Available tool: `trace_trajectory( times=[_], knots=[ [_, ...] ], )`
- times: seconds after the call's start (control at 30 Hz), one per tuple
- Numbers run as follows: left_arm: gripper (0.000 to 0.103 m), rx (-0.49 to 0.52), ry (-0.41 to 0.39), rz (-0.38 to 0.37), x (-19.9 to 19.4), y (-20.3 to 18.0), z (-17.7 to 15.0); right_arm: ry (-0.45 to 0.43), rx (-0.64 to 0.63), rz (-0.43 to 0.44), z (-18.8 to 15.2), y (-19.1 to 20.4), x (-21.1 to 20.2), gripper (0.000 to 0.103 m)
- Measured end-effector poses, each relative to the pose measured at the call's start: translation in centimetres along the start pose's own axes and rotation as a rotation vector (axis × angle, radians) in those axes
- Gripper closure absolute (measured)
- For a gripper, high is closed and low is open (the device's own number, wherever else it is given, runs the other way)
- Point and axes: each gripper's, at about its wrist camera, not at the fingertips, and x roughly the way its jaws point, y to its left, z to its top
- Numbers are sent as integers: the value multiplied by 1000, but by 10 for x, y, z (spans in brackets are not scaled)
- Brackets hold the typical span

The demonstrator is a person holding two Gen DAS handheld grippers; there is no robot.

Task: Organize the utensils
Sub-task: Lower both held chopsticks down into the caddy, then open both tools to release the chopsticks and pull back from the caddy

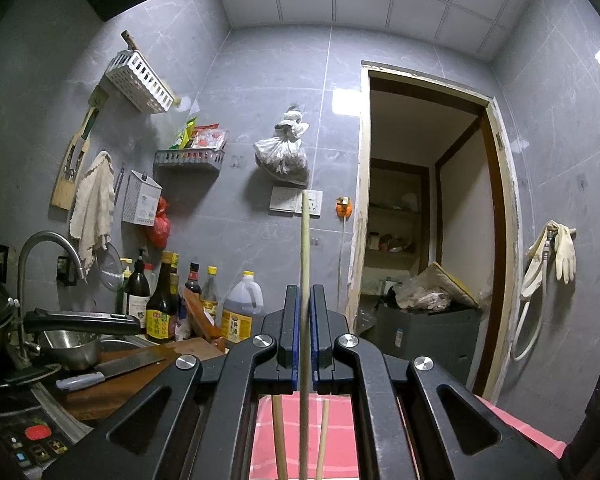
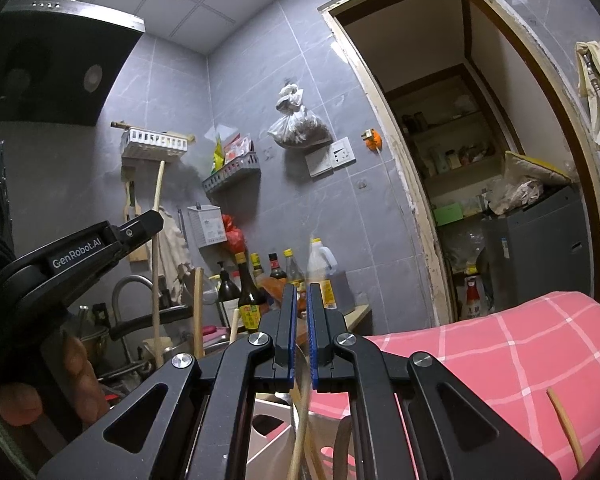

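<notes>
In the left wrist view my left gripper (image 1: 305,292) is shut on a pale wooden chopstick (image 1: 305,240) that stands upright and reaches well above the jaws. Two more chopsticks (image 1: 279,436) show below the jaws, in front of a pink checked cloth (image 1: 340,432). In the right wrist view my right gripper (image 2: 301,292) is shut on a thin pale chopstick (image 2: 310,264), which looks blurred. Below it sits a white utensil holder (image 2: 266,432). The left gripper (image 2: 152,222) appears at the left with its chopstick (image 2: 156,280). Another chopstick (image 2: 566,428) lies on the pink cloth (image 2: 500,352).
A counter at the left carries sauce bottles (image 1: 162,304), a cutting board with a cleaver (image 1: 120,370), a metal bowl (image 1: 70,346) and a faucet (image 1: 46,240). Racks (image 1: 140,76) and a bag (image 1: 282,152) hang on the grey tiled wall. A doorway (image 1: 432,220) opens at the right.
</notes>
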Motion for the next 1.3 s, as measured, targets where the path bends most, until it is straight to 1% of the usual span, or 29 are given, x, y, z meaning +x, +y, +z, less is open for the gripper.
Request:
trace_trajectory(
  times=[0.43, 0.53, 0.6, 0.67, 0.73, 0.77, 0.87, 0.93, 0.97, 1.03, 1.07, 1.17, 1.23, 1.3],
  knots=[
    [99, -20, 33, -14, -1, 1, 3, 2, -1, -2, 5, 0, 0, 98],
    [90, -35, 40, -27, -3, 1, 5, 13, -2, -26, 14, -2, -3, 96],
    [81, -46, 44, -36, -6, -1, 6, 24, -20, -43, 20, -3, -7, 95],
    [81, -44, 49, -44, -7, -3, 6, 33, -56, -56, 24, -3, -12, 93],
    [81, -44, 58, -49, -9, -7, 7, 43, -90, -69, 29, -4, -19, 85],
    [80, -46, 65, -55, -10, -10, 8, 44, -94, -74, 31, -5, -22, 84],
    [74, -51, 82, -68, -13, -16, 9, 53, -105, -104, 41, -11, -32, 83],
    [72, -46, 94, -75, -16, -22, 10, 60, -113, -118, 49, -14, -39, 78],
    [71, -40, 103, -76, -16, -25, 10, 65, -113, -121, 52, -16, -42, 78],
    [67, -31, 133, -76, -16, -31, 11, 79, -120, -129, 58, -18, -48, 77],
    [63, -28, 152, -71, -16, -34, 11, 82, -126, -134, 61, -19, -51, 76],
    [55, -26, 201, -74, -16, -42, 8, 92, -137, -147, 69, -23, -62, 68],
    [52, -19, 225, -82, -18, -48, 6, 94, -155, -158, 75, -24, -71, 60],
    [45, -6, 243, -83, -21, -55, 4, 96, -167, -162, 79, -26, -78, 56]
  ],
)
